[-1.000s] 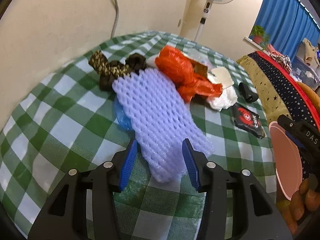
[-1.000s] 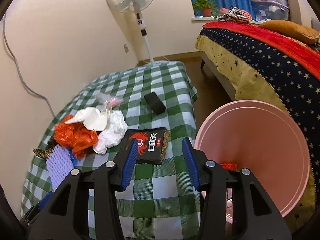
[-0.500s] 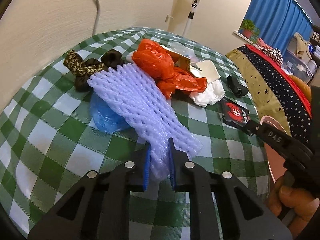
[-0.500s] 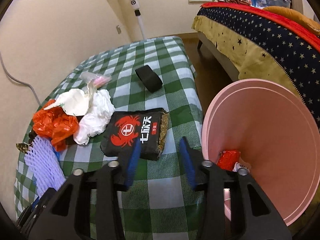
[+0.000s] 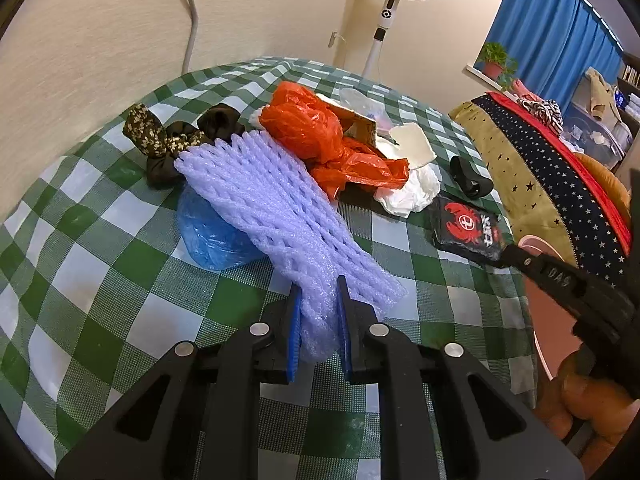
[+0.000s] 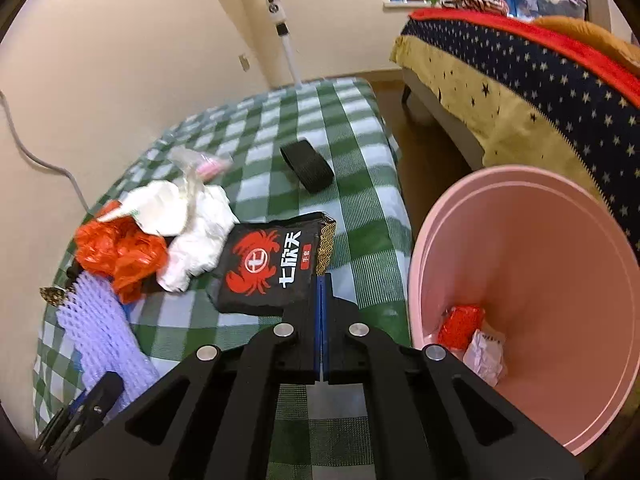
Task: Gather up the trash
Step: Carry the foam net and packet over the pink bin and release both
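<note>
On the left of the green-checked surface, a brown patterned cloth lies near the wall. Just beside it starts the lilac foam net, which stretches toward the camera over a crumpled blue plastic bag. The left gripper pinches the near end of that net: its blue-padded fingers press into the foam from both sides.

Behind the net sits an orange plastic bag, touching white crumpled paper and a torn piece of card. To the right of these lies a black snack packet printed with a red crab, and beyond it, well apart, a black band lies on the cloth.

The right gripper has its fingers pressed together at the packet's near right corner; whether the packet's edge is caught between them cannot be told.

Farther right, off the edge of the surface, a pink bin holds a red wrapper and a scrap of white paper at its bottom. A bed with a star-patterned cover stands behind the bin.
</note>
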Motion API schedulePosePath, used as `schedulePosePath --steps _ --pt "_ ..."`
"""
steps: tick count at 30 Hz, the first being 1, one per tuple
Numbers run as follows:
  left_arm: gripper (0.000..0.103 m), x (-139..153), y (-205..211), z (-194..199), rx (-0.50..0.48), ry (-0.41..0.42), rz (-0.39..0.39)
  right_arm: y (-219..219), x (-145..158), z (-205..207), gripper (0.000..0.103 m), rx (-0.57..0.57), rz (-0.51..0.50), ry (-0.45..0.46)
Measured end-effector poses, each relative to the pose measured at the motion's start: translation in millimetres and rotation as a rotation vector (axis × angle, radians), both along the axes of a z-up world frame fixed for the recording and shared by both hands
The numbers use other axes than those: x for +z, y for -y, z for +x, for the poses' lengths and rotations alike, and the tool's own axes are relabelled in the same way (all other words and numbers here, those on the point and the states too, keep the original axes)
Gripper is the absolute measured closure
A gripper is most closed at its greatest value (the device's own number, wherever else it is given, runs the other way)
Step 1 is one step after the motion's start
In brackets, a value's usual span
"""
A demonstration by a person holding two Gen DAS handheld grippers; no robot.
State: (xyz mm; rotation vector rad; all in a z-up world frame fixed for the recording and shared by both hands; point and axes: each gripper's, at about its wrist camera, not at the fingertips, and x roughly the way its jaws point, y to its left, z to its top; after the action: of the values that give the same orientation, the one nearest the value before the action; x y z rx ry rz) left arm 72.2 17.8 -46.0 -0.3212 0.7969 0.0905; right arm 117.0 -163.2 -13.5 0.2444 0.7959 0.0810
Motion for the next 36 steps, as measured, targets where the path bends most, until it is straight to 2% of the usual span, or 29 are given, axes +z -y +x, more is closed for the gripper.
schedulePosePath --steps 11,22,36 --pt "0.088 22 8 -12 -0.028 0.067 0.047 1 43 -34 0.103 0.057 -0.005 0.177" --pt "0.088 45 19 -32 -0.066 0.125 0.091 22 63 -66 0.103 0.037 0.006 0.224" --pt "0.088 67 38 -57 -0.120 0.182 0.135 40 88 -104 0.103 0.013 -0.038 0.285"
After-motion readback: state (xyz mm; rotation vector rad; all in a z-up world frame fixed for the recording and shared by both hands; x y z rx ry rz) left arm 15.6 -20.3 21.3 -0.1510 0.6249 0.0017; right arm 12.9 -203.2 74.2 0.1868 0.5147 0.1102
